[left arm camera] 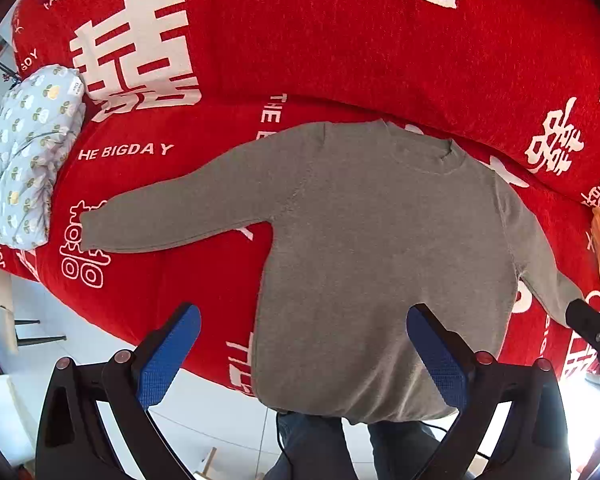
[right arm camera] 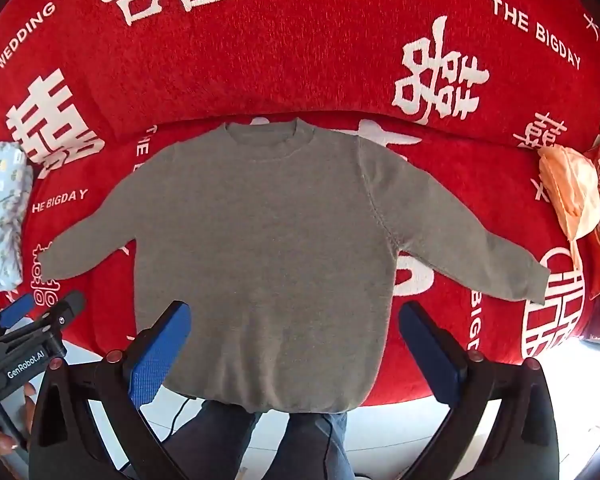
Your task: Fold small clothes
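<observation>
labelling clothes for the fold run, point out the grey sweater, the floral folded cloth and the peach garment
grey sweater (right arm camera: 260, 248), right wrist view, middle of the chest
floral folded cloth (left arm camera: 24, 152), left wrist view, centre of its top face
peach garment (right arm camera: 572, 192), right wrist view, middle of the bunched fabric

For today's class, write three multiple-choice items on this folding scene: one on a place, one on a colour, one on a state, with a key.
1. Where does the floral folded cloth lie from the sweater?
A. Off its left sleeve
B. On its collar
C. Under its hem

2. What colour is the sweater?
A. Blue
B. Grey
C. White

3. How is the sweater lying?
A. Rolled up
B. Folded in half
C. Spread flat, sleeves out

Key: 1 A, it sits at the red blanket's left edge; 2 B, plain grey knit; 3 C, both sleeves stretch outward.
</observation>
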{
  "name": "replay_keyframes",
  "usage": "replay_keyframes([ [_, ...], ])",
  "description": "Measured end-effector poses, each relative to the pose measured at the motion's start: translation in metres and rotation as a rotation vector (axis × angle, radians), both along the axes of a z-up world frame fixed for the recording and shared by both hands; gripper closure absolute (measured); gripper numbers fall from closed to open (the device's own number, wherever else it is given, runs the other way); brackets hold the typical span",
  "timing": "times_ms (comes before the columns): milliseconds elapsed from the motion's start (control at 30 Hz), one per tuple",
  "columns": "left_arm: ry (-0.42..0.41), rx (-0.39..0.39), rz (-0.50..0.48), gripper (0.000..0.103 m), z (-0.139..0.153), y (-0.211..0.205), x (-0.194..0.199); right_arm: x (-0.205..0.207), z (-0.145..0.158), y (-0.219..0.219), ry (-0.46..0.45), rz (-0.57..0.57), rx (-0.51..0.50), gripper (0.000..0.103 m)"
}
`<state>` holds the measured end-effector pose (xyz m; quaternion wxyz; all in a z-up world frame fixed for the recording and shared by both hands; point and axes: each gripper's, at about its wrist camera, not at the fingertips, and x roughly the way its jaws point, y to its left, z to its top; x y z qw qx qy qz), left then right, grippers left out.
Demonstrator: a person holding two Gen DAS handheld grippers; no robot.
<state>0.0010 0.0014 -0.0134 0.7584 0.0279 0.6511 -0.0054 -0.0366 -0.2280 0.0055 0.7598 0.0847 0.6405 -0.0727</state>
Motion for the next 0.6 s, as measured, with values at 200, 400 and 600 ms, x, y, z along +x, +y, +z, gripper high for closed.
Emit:
replay_keyframes([
  [200,-0.006,0.033,-0.021,0.000,0.0008,-0.0067,0.0010,0.0013,-0.0028,-0.0058,-0.001,-0.007,0.003,0.000],
  [400,0.002,0.048,-0.037,0.000,-0.0008,-0.0099,0.0017,0.0009,-0.0028,-0.0069,-0.001,-0.018,0.017,0.000],
  [600,-0.006,0.050,-0.035,0.000,0.0007,-0.0084,0.0038,0.0012,-0.0033,-0.0058,-0.003,-0.016,0.014,0.000],
])
